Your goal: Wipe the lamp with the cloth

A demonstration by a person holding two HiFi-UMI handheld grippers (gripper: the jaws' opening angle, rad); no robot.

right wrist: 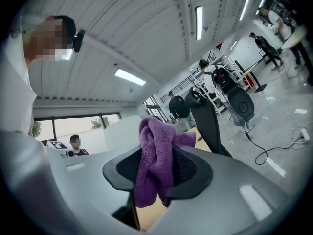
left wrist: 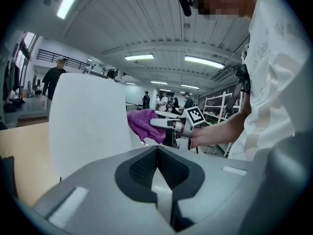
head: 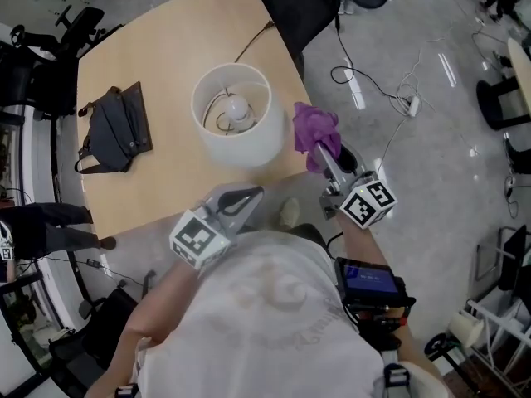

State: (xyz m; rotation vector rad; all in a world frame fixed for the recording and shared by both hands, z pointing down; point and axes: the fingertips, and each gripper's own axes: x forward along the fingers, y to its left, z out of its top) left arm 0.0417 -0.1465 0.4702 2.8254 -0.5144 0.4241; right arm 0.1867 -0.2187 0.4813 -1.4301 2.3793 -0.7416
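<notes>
Right tool [head: 319, 150] pinches the purple cloth [head: 314, 127] just beside the white lamp [head: 236, 123], which stands on the surface [head: 166, 48]. Left tool [head: 251, 196], pressed together and empty, is near the lamp.

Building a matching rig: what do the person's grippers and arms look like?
Both the left gripper and right gripper are light grey shells with black textured pads, each carrying a white cube with black square markers. The person wears a white short-sleeved T-shirt.
</notes>
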